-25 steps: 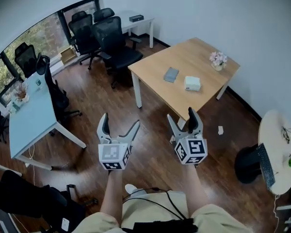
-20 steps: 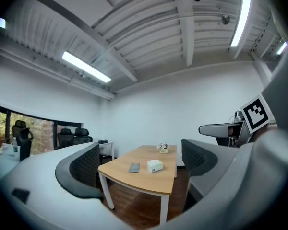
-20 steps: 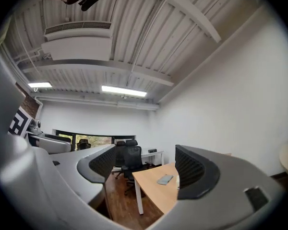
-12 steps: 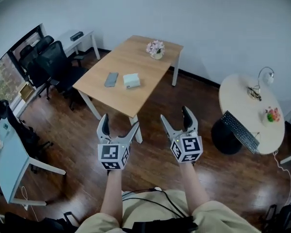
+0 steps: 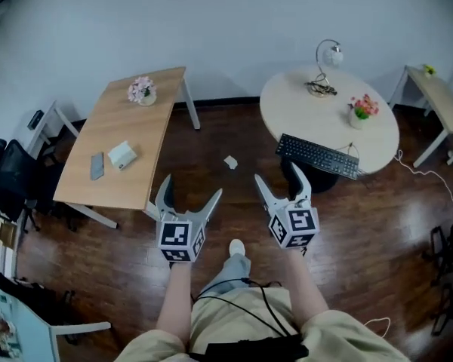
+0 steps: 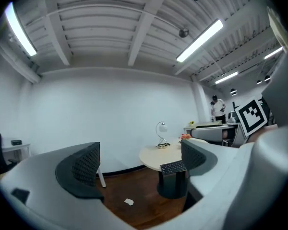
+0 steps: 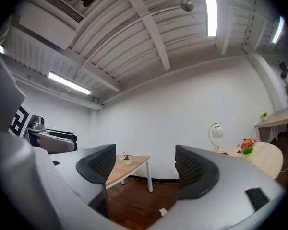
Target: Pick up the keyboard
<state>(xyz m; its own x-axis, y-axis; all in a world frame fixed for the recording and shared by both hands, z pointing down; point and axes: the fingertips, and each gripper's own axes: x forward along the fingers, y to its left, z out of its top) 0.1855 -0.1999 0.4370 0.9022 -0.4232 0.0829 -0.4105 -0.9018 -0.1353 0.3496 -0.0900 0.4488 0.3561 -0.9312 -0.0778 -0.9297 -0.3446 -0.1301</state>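
A black keyboard [image 5: 318, 156] lies on the near edge of a round pale table [image 5: 377, 143], to the upper right in the head view. In the left gripper view the keyboard [image 6: 173, 166] shows beyond the jaws at the table's rim. My left gripper [image 5: 189, 200] is held open in mid-air over the wooden floor, nothing between its fingers. My right gripper [image 5: 282, 186] is open too, empty, a short way below and left of the keyboard. In the right gripper view the keyboard is out of sight.
On the round table stand a desk lamp [image 5: 324, 62] and a small flower pot [image 5: 361, 109]. A rectangular wooden table [image 5: 149, 123] at the left carries a flower pot [image 5: 141, 90], a white box [image 5: 121, 154] and a phone [image 5: 97, 165]. A paper scrap [image 5: 230, 161] lies on the floor.
The view has swung to the right: the round table with the keyboard has come from the right edge to the upper middle. Both grippers stay open in front of the body.
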